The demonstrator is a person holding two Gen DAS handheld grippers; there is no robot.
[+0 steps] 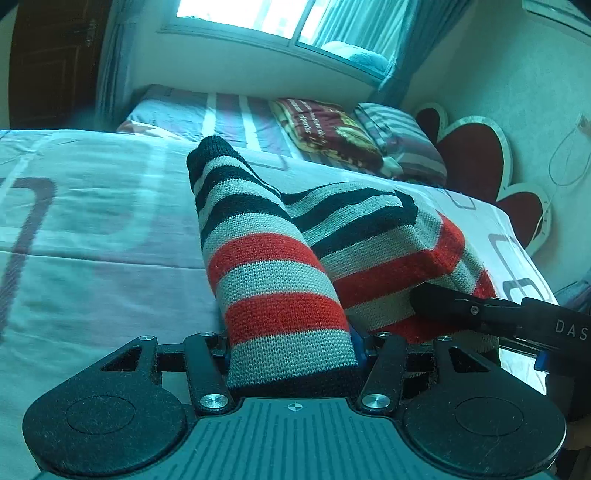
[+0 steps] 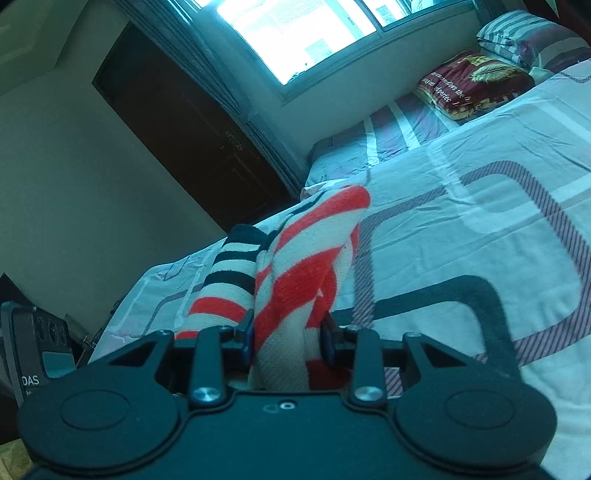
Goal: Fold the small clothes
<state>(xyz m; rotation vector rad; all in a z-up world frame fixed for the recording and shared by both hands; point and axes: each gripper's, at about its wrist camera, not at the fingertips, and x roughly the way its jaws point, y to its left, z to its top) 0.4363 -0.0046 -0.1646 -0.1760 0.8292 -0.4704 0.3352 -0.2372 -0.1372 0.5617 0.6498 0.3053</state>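
Knitted stripes everywhere: the sweater (image 1: 369,236) in red, grey and black lay on the bedsheet (image 1: 92,221), toward the near edge of the bed. Left gripper (image 1: 291,354) was clamped on a rolled-up sleeve (image 1: 266,258) that stuck out along the sheet toward the window (image 1: 258,14). Right gripper (image 2: 286,339) was pinching another bunch of the same sweater, fabric squeezed between its blue-edged pads and sitting right of the sleeve. Its black body also poked into the left view, resting against the knit. Beyond the sweater, near the window, sat a maroon folded blanket (image 1: 325,129) and a striped pillow (image 1: 402,136).
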